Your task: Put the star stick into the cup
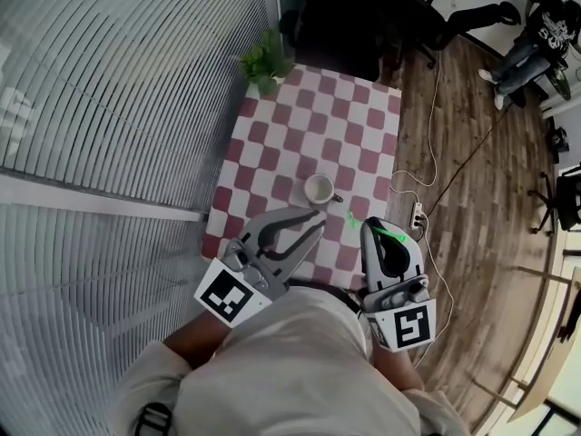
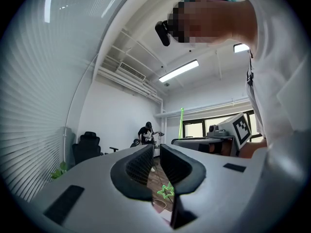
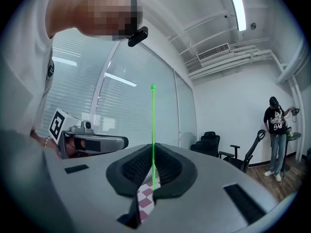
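A white cup point(image 1: 319, 189) stands on the red-and-white checked table point(image 1: 309, 125), a little beyond both grippers. My right gripper point(image 1: 369, 226) is shut on the thin green star stick point(image 1: 386, 234), whose star end point(image 1: 352, 218) pokes out toward the cup's right. In the right gripper view the stick point(image 3: 153, 130) rises straight up, pinched between the ribbed pads point(image 3: 167, 166). My left gripper point(image 1: 318, 222) hovers open and empty just in front of the cup. Through its jaws the green star point(image 2: 166, 191) shows, and the stick point(image 2: 182, 123) stands beyond.
A small green plant point(image 1: 266, 62) sits at the table's far left corner. A power strip and white cable point(image 1: 418, 214) lie on the wooden floor right of the table. Black office chairs point(image 1: 427, 16) and a person point(image 1: 536, 44) are further back. Blinds point(image 1: 109, 80) cover the left wall.
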A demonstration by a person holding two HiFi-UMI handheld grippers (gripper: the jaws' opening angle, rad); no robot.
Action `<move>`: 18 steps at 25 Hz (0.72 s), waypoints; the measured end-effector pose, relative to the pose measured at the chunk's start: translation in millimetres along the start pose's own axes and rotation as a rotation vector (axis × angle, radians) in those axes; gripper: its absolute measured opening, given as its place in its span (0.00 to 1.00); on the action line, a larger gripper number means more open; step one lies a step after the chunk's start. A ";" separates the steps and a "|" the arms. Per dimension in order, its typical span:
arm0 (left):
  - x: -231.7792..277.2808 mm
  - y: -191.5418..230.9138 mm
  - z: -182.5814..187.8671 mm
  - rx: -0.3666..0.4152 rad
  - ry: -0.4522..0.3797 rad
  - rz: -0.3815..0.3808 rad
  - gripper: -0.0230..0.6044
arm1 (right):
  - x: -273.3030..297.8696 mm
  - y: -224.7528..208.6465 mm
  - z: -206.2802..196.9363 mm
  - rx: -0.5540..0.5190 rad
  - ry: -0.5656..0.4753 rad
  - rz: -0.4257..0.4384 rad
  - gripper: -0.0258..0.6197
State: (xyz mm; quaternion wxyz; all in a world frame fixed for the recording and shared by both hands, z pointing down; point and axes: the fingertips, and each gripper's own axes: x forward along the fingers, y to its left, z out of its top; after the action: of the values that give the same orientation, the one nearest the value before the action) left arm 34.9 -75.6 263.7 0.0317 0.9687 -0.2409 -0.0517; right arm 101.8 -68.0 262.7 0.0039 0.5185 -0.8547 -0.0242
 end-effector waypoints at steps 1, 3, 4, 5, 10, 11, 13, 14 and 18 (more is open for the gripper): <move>0.1 2.5 -0.3 -0.003 0.003 -0.002 0.15 | 1.8 0.2 0.6 -0.008 0.000 -0.006 0.10; -1.1 6.1 -0.7 -0.014 0.009 -0.009 0.15 | 4.5 1.5 2.0 -0.012 0.001 -0.018 0.10; -2.3 7.5 -1.0 -0.016 0.014 -0.015 0.15 | 6.0 2.3 2.0 -0.011 0.002 -0.022 0.10; -3.4 9.2 -1.4 -0.014 0.019 -0.022 0.15 | 7.5 2.8 1.6 -0.008 0.003 -0.027 0.10; -3.2 20.8 -5.3 -0.001 0.032 -0.044 0.15 | 14.7 1.8 -3.1 -0.006 0.015 -0.046 0.10; -2.8 22.7 -6.2 -0.003 0.032 -0.045 0.15 | 16.3 1.6 -4.6 -0.006 0.018 -0.048 0.10; -2.5 25.6 -8.8 -0.005 0.034 -0.050 0.15 | 19.6 1.7 -8.0 -0.005 0.025 -0.052 0.10; -2.6 26.8 -10.7 -0.008 0.038 -0.053 0.15 | 21.1 1.8 -9.6 -0.005 0.029 -0.055 0.10; -1.0 33.3 -19.3 -0.010 0.054 -0.047 0.15 | 24.6 -0.9 -15.9 -0.002 0.041 -0.060 0.10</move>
State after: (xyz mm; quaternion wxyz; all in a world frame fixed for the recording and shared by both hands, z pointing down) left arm 20.8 -103.8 285.8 0.0416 0.9749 -0.2169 -0.0276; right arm 91.7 -90.8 278.1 0.0213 0.5444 -0.8384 -0.0144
